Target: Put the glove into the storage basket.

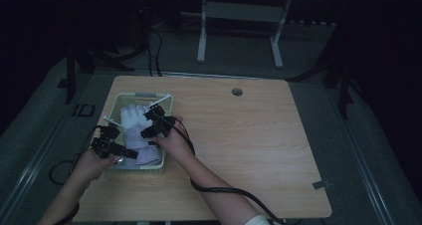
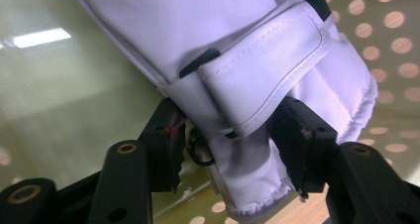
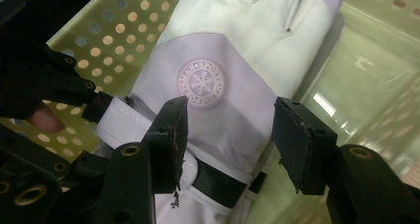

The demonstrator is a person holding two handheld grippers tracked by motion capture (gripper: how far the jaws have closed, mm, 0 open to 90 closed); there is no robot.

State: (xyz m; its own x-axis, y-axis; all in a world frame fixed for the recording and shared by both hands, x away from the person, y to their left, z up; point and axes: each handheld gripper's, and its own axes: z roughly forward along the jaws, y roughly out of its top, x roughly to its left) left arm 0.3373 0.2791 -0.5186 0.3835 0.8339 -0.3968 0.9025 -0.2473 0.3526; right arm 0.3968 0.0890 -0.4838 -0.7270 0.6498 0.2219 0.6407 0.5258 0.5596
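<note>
A white glove [image 1: 133, 121] with a lilac back lies in a yellow-green perforated basket [image 1: 143, 95] at the table's left. My left gripper [image 1: 128, 153] reaches into the basket's near end. Its jaws [image 2: 233, 135] stand apart around the glove's strapped cuff [image 2: 247, 75], which lies loosely between the pads. My right gripper [image 1: 148, 131] hovers over the glove's middle, open [image 3: 230, 135], with the round logo patch [image 3: 201, 83] just beyond its pads. The glove [image 3: 237, 40] points its fingers toward the basket's far wall [image 3: 376, 80]. The left gripper [image 3: 44, 80] shows dark at that view's left edge.
The wooden table [image 1: 249, 135] has a round cable hole [image 1: 237, 91] near its far edge. A cable [image 1: 224, 190] trails from the right gripper along the forearm. A white table frame [image 1: 239, 16] stands on the floor beyond. The room is dim.
</note>
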